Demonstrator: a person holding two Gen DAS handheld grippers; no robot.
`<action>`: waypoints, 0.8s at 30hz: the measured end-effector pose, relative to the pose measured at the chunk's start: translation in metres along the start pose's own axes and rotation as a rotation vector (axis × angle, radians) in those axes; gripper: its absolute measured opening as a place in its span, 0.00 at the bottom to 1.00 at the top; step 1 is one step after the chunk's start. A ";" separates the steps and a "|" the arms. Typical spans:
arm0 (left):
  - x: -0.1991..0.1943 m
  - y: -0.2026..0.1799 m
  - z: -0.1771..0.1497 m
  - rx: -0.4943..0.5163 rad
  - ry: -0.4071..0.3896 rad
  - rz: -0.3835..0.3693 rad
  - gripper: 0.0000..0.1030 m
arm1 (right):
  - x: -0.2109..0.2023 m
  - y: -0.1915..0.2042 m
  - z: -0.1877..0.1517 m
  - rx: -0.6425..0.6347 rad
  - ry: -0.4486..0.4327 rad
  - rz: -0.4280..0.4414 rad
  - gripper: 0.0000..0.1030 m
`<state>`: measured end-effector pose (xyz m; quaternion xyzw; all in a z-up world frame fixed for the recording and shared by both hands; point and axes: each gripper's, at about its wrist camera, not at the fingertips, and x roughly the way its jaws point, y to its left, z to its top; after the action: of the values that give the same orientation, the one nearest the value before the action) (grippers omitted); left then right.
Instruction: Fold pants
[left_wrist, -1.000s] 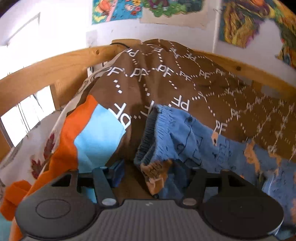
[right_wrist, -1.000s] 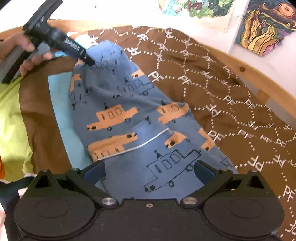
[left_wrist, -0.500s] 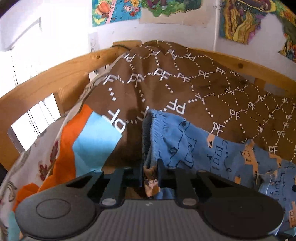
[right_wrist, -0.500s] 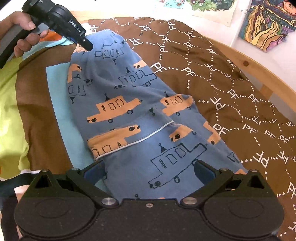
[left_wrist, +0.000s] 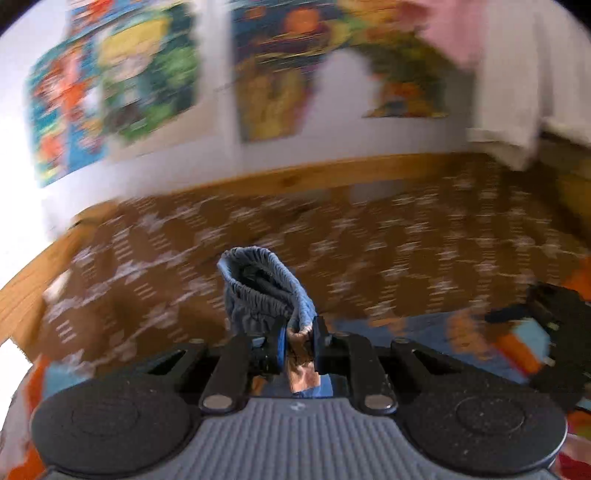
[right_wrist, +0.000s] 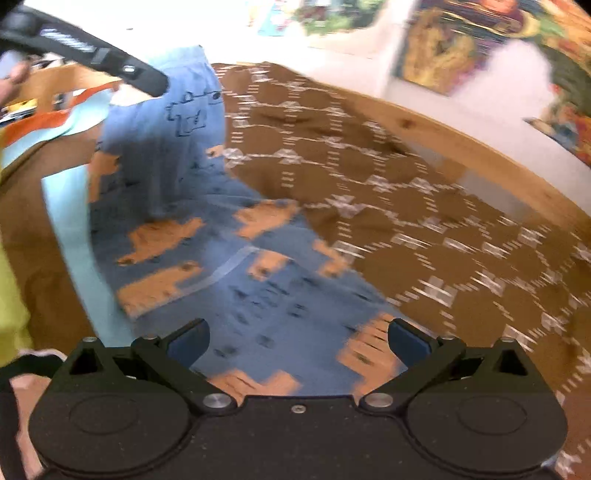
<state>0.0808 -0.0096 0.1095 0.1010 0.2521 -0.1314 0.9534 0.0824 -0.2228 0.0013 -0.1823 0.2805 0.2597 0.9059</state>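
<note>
**Mia:** Since a moment ago, the left hand-held gripper (left_wrist: 298, 341) has squeezed shut on the stretchy waistband and lifted that end of the blue cotton pants with orange boats (right_wrist: 192, 206) up off the bed. Before, the waistband was lying flat.

**Ben:** Where are the pants now?

**Mia:** One end hangs in the air from the left hand-held gripper. The rest lies on the brown bed cover with white dotted shapes (right_wrist: 406, 206), with the leg end right under the right hand-held gripper (right_wrist: 297, 341).

**Ben:** Is the right one holding anything?

**Mia:** No. Its blue pads (right_wrist: 408, 339) are wide apart, with the cloth lying between them but not pinched.

**Ben:** What could go wrong?

**Mia:** I think the grip is small. Only a bunched bit of the waistband (left_wrist: 264, 291) sits between the pads. If the hand pulls fast, that bit could slip out and the pants would flop down in a heap.

**Ben:** Anything else?

**Mia:** Nothing pins the leg end. So the whole pants might slide along instead of folding over. The fold could come out crooked too, because only one corner is lifted.
</note>
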 end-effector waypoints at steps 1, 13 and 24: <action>0.002 -0.010 0.003 0.024 -0.008 -0.038 0.15 | -0.003 -0.008 -0.004 0.015 0.009 -0.024 0.99; 0.077 -0.125 -0.024 0.270 0.065 -0.314 0.17 | -0.040 -0.078 -0.052 0.114 0.102 -0.245 0.99; 0.063 -0.136 -0.056 0.338 0.076 -0.348 0.71 | -0.035 -0.089 -0.050 0.131 0.084 -0.244 0.99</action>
<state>0.0670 -0.1358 0.0129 0.2189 0.2758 -0.3298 0.8759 0.0882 -0.3307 0.0001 -0.1664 0.3102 0.1208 0.9282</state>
